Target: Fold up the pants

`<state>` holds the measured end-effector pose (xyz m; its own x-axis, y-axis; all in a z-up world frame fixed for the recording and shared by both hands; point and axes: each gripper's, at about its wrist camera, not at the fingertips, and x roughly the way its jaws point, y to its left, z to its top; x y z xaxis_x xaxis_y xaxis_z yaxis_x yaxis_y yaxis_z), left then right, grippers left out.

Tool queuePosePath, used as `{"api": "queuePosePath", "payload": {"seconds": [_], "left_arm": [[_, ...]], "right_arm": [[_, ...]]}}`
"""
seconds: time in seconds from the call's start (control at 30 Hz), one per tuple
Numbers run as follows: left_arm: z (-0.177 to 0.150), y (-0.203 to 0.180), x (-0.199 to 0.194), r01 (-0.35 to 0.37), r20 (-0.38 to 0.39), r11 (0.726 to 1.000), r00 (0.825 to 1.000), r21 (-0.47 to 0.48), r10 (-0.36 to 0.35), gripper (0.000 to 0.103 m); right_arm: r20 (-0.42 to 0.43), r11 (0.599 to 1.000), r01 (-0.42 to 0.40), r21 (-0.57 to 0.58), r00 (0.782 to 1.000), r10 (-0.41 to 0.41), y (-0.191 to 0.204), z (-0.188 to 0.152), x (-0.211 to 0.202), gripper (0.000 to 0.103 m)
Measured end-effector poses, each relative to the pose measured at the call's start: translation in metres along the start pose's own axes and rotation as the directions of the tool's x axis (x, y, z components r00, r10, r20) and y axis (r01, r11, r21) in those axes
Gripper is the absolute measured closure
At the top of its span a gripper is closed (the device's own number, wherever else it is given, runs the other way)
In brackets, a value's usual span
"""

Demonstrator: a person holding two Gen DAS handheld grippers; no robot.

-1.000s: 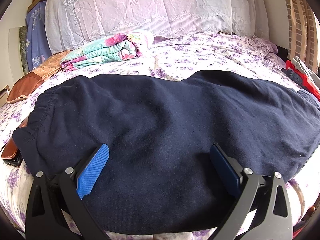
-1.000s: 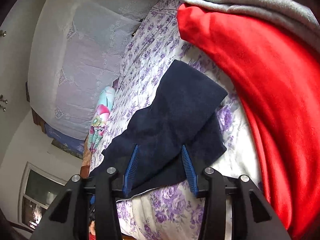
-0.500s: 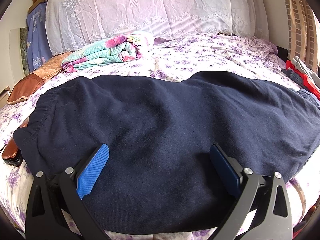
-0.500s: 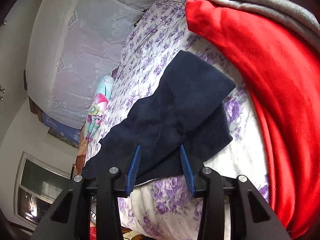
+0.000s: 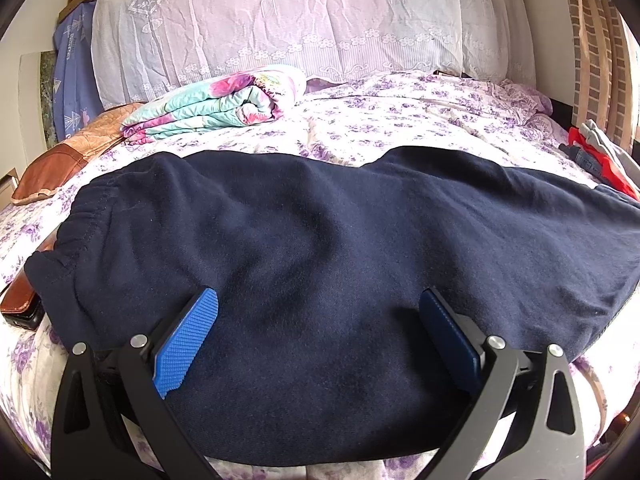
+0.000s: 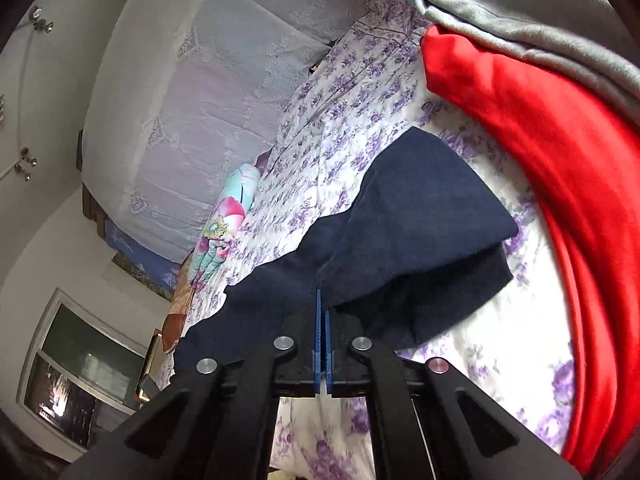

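Navy pants spread across the floral bed, filling mid-frame. Right gripper, lower centre, is clamped on the leg-end fabric, presumably to lift it for folding. Left gripper, jaws spread wide, rests over the near edge, gripping nothing.

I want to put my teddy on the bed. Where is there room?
Bare sheet lies between the navy pants and the lace headboard cover, right of the folded floral quilt. It is crowded at the right edge, where the red and grey clothes pile up, and at the left by the brown cushion.
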<state>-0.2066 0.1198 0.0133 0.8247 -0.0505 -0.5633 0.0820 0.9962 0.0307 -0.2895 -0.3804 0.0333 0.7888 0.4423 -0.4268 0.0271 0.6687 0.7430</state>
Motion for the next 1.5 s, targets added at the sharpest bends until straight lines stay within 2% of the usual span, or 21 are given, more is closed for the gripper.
{"api": "queuePosePath", "payload": {"seconds": [0.1, 0.2, 0.33, 0.4, 0.47, 0.5, 0.57, 0.67, 0.73, 0.8, 0.83, 0.87, 0.93, 1.03, 1.1, 1.17, 1.27, 1.3, 1.37, 1.43, 1.5], "left_arm": [[0.0, 0.0, 0.0, 0.006, 0.004, 1.0, 1.0, -0.003, -0.006, 0.005], [0.001, 0.0, 0.0, 0.011, -0.002, 1.0, 1.0, -0.003, -0.011, 0.005], [0.003, -0.004, -0.005, -0.012, -0.032, 1.0, 0.999, 0.005, 0.012, 0.005], [0.006, -0.007, -0.013, -0.023, -0.05, 1.0, 0.998, 0.001, 0.023, 0.005], [0.012, -0.013, -0.027, 0.03, -0.04, 0.999, 0.999, -0.021, -0.031, 0.005], [0.016, -0.016, -0.033, 0.059, -0.022, 0.998, 0.998, -0.028, -0.06, 0.005], [0.027, -0.03, -0.047, 0.097, 0.035, 0.995, 0.995, -0.01, -0.097, 0.005], [0.035, -0.054, -0.044, 0.094, 0.047, 0.993, 0.994, 0.078, -0.097, 0.005], [0.031, -0.064, -0.019, 0.069, -0.017, 0.988, 0.998, 0.137, -0.067, 0.005], [0.017, -0.059, 0.022, 0.013, -0.15, 0.989, 0.989, 0.148, 0.009, 0.004], [0.013, -0.048, 0.028, 0.065, -0.16, 0.994, 0.986, 0.09, -0.05, 0.004], [0.014, -0.035, 0.024, 0.121, -0.142, 0.992, 0.983, 0.03, -0.115, 0.004], [0.015, -0.018, 0.019, 0.124, -0.139, 0.992, 0.983, -0.004, -0.123, 0.004], [0.013, -0.013, 0.012, 0.104, -0.138, 0.995, 0.985, 0.002, -0.103, 0.005], [0.021, -0.015, 0.005, 0.093, -0.128, 0.995, 0.987, -0.025, -0.095, 0.005], [0.034, -0.013, -0.001, 0.132, -0.079, 0.989, 0.987, -0.07, -0.138, 0.005], [0.036, -0.006, 0.02, 0.114, -0.123, 0.988, 0.984, -0.103, -0.126, 0.005], [0.032, -0.002, 0.034, 0.1, -0.164, 0.989, 0.979, -0.111, -0.118, 0.005], [0.026, -0.011, 0.038, 0.086, -0.133, 0.996, 0.987, -0.009, -0.086, 0.005], [0.024, -0.015, 0.035, 0.069, -0.129, 0.997, 0.989, 0.026, -0.065, 0.005], [0.023, -0.013, 0.034, 0.084, -0.117, 0.996, 0.99, 0.023, -0.081, 0.005]], "right_arm": [[-0.107, 0.994, 0.104, 0.027, 0.989, -0.1, -0.029, -0.013, 0.021, 0.101], [-0.1, 0.995, 0.057, 0.087, 0.994, -0.048, -0.037, -0.013, 0.018, 0.099], [-0.002, 0.985, 0.161, -0.064, 0.987, -0.161, -0.005, -0.009, -0.015, 0.092], [0.096, 0.953, 0.239, -0.184, 0.97, -0.224, 0.02, -0.006, -0.031, 0.092], [0.173, 0.911, 0.273, -0.309, 0.958, -0.228, 0.051, -0.002, -0.031, 0.088], [0.178, 0.896, 0.259, -0.359, 0.962, -0.207, 0.065, 0.0, -0.023, 0.083], [0.141, 0.876, 0.196, -0.441, 0.979, -0.148, 0.092, -0.001, 0.007, 0.054], [0.019, 0.814, 0.128, -0.567, 0.99, -0.142, 0.122, -0.014, 0.075, 0.054], [-0.06, 0.786, 0.109, -0.609, 0.981, -0.183, 0.13, -0.021, 0.123, 0.054], [-0.166, 0.788, 0.114, -0.605, 0.95, -0.265, 0.122, -0.024, 0.165, 0.054], [-0.213, 0.798, 0.129, -0.588, 0.927, -0.307, 0.11, -0.021, 0.184, 0.056], [-0.231, 0.821, 0.114, -0.56, 0.93, -0.286, 0.099, -0.016, 0.19, 0.06], [-0.23, 0.864, 0.138, -0.484, 0.933, -0.277, 0.089, 0.003, 0.184, 0.072], [-0.141, 0.894, 0.182, -0.41, 0.955, -0.259, 0.088, 0.027, 0.161, 0.067], [-0.124, 0.893, 0.169, -0.416, 0.963, -0.24, 0.097, 0.034, 0.157, 0.064], [-0.133, 0.87, 0.165, -0.464, 0.959, -0.252, 0.106, 0.031, 0.167, 0.058], [-0.214, 0.81, 0.198, -0.552, 0.905, -0.367, 0.098, 0.014, 0.209, 0.05], [-0.2, 0.81, 0.18, -0.558, 0.918, -0.342, 0.092, 0.012, 0.211, 0.05], [-0.199, 0.835, 0.173, -0.522, 0.928, -0.316, 0.092, 0.015, 0.198, 0.05], [-0.142, 0.865, 0.148, -0.48, 0.96, -0.242, 0.094, 0.02, 0.163, 0.046], [-0.023, 0.824, 0.217, -0.523, 0.963, -0.269, 0.097, 0.026, 0.128, 0.036]]}}
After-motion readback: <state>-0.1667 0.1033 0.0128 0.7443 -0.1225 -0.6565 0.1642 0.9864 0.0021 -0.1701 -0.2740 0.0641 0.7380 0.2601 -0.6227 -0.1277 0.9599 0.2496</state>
